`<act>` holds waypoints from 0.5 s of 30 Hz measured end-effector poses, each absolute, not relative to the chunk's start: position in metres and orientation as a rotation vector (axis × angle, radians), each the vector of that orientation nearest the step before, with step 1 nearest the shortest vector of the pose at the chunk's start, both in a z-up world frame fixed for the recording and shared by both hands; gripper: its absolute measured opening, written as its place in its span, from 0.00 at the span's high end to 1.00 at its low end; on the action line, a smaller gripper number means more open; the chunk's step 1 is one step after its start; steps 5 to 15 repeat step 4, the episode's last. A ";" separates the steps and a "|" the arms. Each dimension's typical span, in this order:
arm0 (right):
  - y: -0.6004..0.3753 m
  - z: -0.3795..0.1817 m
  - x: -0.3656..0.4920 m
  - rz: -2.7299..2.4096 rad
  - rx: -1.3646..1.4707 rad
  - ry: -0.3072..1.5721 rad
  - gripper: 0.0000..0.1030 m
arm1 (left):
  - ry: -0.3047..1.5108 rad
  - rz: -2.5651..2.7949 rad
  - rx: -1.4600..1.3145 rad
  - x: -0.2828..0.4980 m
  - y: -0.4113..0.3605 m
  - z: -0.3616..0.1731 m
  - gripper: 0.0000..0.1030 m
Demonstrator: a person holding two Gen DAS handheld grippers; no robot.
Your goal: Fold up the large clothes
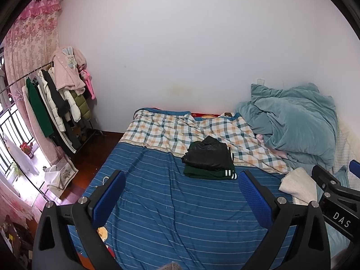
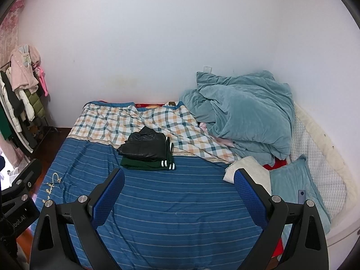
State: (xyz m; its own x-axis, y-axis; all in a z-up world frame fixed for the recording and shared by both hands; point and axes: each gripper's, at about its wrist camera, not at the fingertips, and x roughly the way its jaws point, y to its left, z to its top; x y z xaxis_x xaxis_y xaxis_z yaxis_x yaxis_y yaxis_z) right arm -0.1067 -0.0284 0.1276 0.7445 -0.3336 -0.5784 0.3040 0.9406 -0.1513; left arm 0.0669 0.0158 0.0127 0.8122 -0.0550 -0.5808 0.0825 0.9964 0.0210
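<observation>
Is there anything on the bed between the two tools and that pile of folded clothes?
Nothing visible. Only bare blue striped sheet lies between the open left tool, the open right tool and the folded pile. The white fluffy cloth sits off to the right, beside the right tool, not in the path.

The green garment (image 1: pixel 208 172) lies mostly hidden under the black garment (image 1: pixel 208 154); clothes rack (image 1: pixel 51 103) cut off left.

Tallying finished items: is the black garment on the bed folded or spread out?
Folded. The black garment is a compact rectangle stacked on a folded green garment on the bed; neither gripper touches it.
</observation>
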 end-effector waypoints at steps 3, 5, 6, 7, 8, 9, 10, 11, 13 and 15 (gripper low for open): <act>-0.028 0.129 -0.104 -0.348 -0.049 0.641 0.04 | 0.619 -0.074 0.043 0.068 0.016 0.013 0.00; -0.028 0.130 -0.105 -0.351 -0.047 0.640 0.04 | 0.617 -0.072 0.045 0.067 0.016 0.013 0.00; -0.028 0.130 -0.105 -0.351 -0.047 0.640 0.04 | 0.617 -0.072 0.045 0.067 0.016 0.013 0.00; -0.028 0.130 -0.105 -0.351 -0.047 0.640 0.04 | 0.617 -0.072 0.045 0.067 0.016 0.013 0.00; -0.028 0.130 -0.105 -0.351 -0.047 0.640 0.04 | 0.617 -0.072 0.045 0.067 0.016 0.013 0.00; -0.028 0.130 -0.105 -0.351 -0.047 0.640 0.04 | 0.617 -0.072 0.045 0.067 0.016 0.013 0.00; -0.028 0.130 -0.105 -0.351 -0.047 0.640 0.04 | 0.617 -0.072 0.045 0.067 0.016 0.013 0.00; -0.028 0.130 -0.105 -0.351 -0.047 0.640 0.04 | 0.617 -0.072 0.045 0.067 0.016 0.013 0.00; -0.028 0.130 -0.105 -0.351 -0.047 0.640 0.04 | 0.617 -0.072 0.045 0.067 0.016 0.013 0.00; -0.028 0.130 -0.105 -0.351 -0.047 0.640 0.04 | 0.617 -0.072 0.045 0.067 0.016 0.013 0.00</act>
